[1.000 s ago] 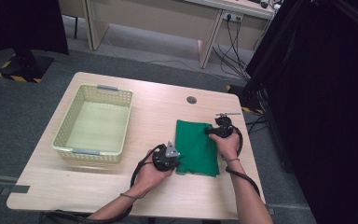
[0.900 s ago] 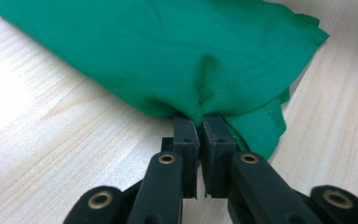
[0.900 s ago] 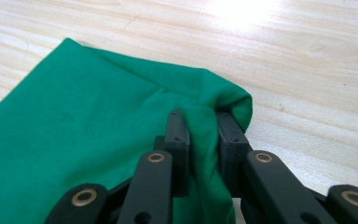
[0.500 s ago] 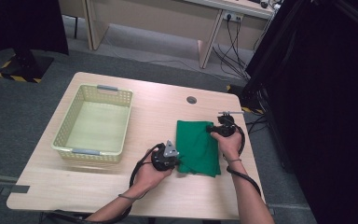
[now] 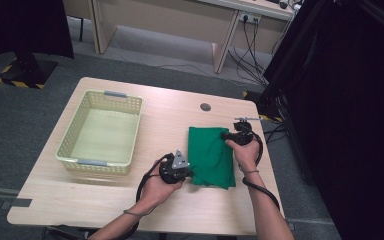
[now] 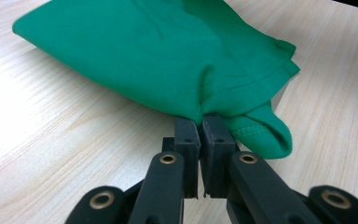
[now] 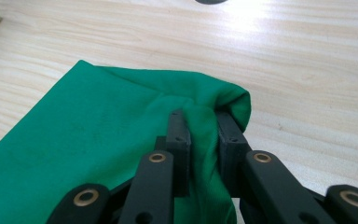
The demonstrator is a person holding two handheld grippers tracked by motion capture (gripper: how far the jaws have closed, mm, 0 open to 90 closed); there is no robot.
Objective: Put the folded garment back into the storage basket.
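Note:
A folded green cloth (image 5: 211, 155) lies on the right half of the wooden table (image 5: 130, 200). My left gripper (image 5: 186, 172) sits at the cloth's near left corner. In the left gripper view its jaws are shut on the hemmed edge of the green cloth (image 6: 177, 60), with my left gripper (image 6: 200, 122) pinching a thin fold. My right gripper (image 5: 226, 136) is at the cloth's far right corner. In the right gripper view a bunched fold of the green cloth (image 7: 98, 140) fills the gap of my right gripper (image 7: 200, 119), and both pads press on it.
A pale yellow-green plastic basket (image 5: 66, 150) stands on the left half of the table, with nothing inside. A round dark cable port (image 5: 205, 107) sits in the table's far side. Desks and cables stand beyond the far edge.
The cloth's near left corner looks slightly more gathered at the left gripper. Both hands stay in place.

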